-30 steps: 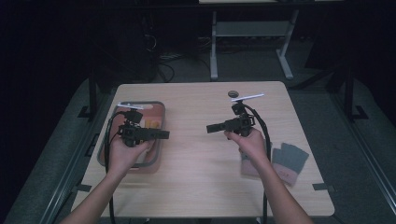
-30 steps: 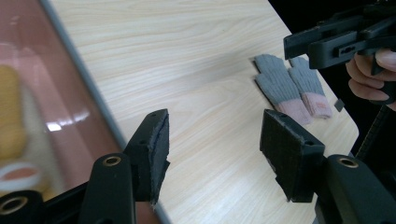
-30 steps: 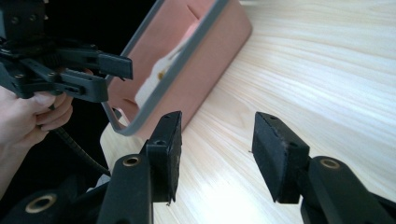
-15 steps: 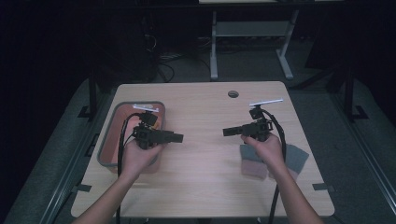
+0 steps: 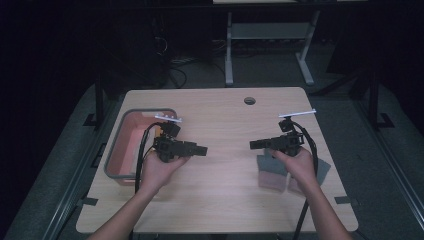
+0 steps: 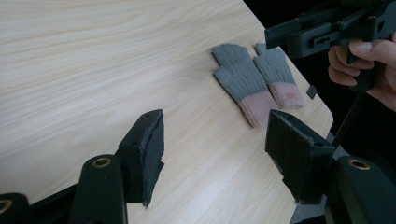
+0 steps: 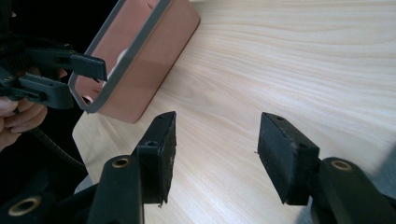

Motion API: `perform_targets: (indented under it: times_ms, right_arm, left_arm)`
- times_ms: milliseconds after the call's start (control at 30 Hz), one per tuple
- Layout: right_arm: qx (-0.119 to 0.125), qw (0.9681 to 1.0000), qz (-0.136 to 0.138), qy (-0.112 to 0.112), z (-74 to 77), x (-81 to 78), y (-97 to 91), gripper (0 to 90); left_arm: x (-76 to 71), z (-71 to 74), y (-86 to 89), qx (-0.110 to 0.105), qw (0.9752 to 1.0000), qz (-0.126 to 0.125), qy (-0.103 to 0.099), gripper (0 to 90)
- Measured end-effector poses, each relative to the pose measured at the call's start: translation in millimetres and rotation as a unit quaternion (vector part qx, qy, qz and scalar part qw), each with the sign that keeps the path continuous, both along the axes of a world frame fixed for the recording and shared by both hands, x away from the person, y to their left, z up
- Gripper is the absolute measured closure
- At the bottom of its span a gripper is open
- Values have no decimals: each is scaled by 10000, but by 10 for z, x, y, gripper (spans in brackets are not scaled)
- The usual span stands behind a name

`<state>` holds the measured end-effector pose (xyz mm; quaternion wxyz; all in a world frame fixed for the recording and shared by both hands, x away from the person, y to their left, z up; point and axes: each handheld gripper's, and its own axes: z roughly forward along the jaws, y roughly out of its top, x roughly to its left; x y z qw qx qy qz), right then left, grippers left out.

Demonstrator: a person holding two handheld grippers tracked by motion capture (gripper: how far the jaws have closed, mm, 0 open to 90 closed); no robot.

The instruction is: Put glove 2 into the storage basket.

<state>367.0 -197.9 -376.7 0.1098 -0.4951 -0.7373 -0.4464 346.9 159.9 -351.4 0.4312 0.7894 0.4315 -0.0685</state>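
My left gripper hovers over the left half of the wooden table, pointing right, beside the pink bin. Its jaws stand open with nothing between them and have just been opening. My right gripper is held over the right half, pointing left toward the other one; its jaws are open and empty too, and have just been opening. A pair of grey gloves with pink cuffs lies flat near the table's right edge, under my right hand.
The pink bin with a grey rim sits at the table's left edge. A round hole is in the far middle of the tabletop. Beyond the table stands a grey metal frame on a dark floor.
Both hands have moved toward the near side of the table, and the right one also outward to the right. Both pairs of jaws stand wider apart than before.
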Motion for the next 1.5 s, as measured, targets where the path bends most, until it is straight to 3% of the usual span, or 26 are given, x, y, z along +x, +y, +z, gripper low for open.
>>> perform_targets:
  times_ms: [167,733,1333,1500]
  right_arm:
    - [-100,9999,-29,-57,-13,-41,-91,442]
    - [-372,9990,-265,-1,-193,-203,-482,378]
    - [-915,9952,-324,-130,-339,-364,-721,365]
    - [-1097,9929,-415,-198,-338,-412,-791,371]
  left_arm:
    - [-23,-20,-108,69,9999,-120,-27,369]
    - [-102,-107,-417,7,9989,-432,-159,312]
    - [-197,-255,-687,33,9978,-628,-223,279]
    - [-225,-284,-734,50,9973,-688,-253,279]
